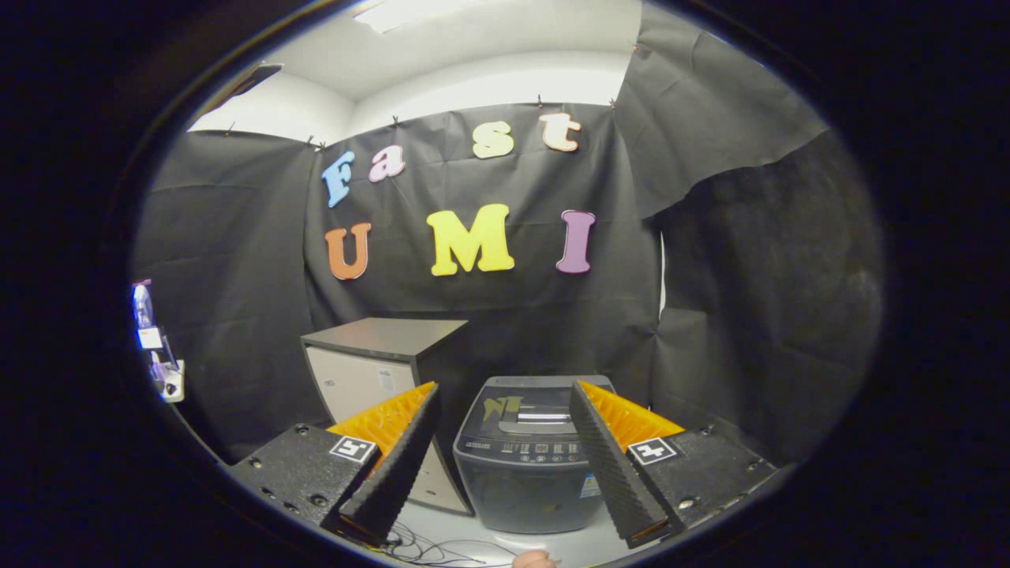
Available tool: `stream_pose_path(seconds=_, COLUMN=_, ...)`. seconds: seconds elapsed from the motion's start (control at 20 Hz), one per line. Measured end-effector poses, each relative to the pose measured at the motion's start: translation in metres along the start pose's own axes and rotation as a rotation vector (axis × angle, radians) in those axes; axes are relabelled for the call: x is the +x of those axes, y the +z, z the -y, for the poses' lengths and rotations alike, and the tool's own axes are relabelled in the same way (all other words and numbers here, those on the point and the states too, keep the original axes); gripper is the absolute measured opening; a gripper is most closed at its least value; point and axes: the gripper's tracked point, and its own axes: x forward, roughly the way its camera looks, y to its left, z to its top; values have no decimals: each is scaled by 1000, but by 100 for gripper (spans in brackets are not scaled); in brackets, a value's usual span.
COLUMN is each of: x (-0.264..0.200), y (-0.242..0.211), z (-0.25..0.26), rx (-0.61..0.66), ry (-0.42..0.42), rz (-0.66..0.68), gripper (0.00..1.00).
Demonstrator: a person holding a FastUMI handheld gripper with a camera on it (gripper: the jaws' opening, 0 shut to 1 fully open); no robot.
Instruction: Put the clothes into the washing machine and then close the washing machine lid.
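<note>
A pale floor [505, 544] carries the things here. A small dark grey washing machine [525, 481] stands directly on it, lid down, beyond the spread fingers of the tool [505, 410], which grip nothing. Just beside the machine stands a light cabinet [371, 379] with a dark top. Thin dark cables [430, 548] lie loose on the floor in front of the cabinet.

Rides the hand-held gripper [505, 394], level, facing washing machine [527, 465], fingers apart
</note>
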Motion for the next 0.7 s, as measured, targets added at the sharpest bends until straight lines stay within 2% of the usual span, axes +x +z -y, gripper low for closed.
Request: stream_pose_path(seconds=0.7, x=3, y=-4, z=0, rx=8, ry=-10, rz=-20, gripper=100)
